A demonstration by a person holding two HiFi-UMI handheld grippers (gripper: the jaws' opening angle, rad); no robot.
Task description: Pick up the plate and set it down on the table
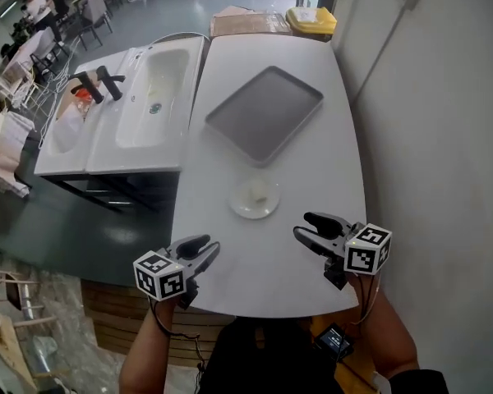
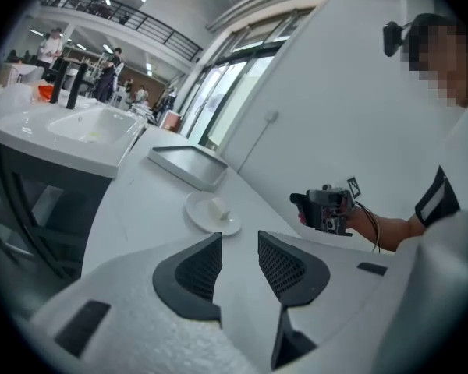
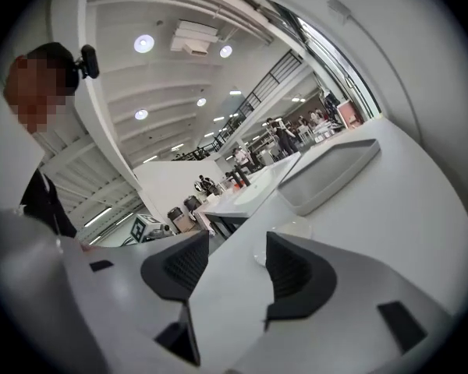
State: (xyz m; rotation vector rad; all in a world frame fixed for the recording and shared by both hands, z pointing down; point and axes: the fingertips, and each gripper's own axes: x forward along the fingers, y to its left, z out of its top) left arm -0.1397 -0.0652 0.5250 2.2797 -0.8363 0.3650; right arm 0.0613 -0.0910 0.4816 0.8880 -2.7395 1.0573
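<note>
A small white plate (image 1: pixel 255 197) with a pale lump on it rests flat on the white table (image 1: pixel 271 277), just short of the grey tray (image 1: pixel 264 113). My left gripper (image 1: pixel 214 245) hovers over the table's near left edge, open, with nothing between its fingers. My right gripper (image 1: pixel 301 225) is to the right of the plate and nearer to me, also open and holding nothing. In the left gripper view the plate (image 2: pixel 210 211) lies beyond the open left gripper (image 2: pixel 240 244). In the right gripper view the plate (image 3: pixel 293 228) peeks from behind one finger of the right gripper (image 3: pixel 238 244).
A white double sink counter (image 1: pixel 148 97) with black faucets (image 1: pixel 99 84) adjoins the table's left side. A wall (image 1: pixel 427 138) runs close along the table's right edge. A yellow bin (image 1: pixel 312 19) stands past the table's far end. People stand in the distant hall.
</note>
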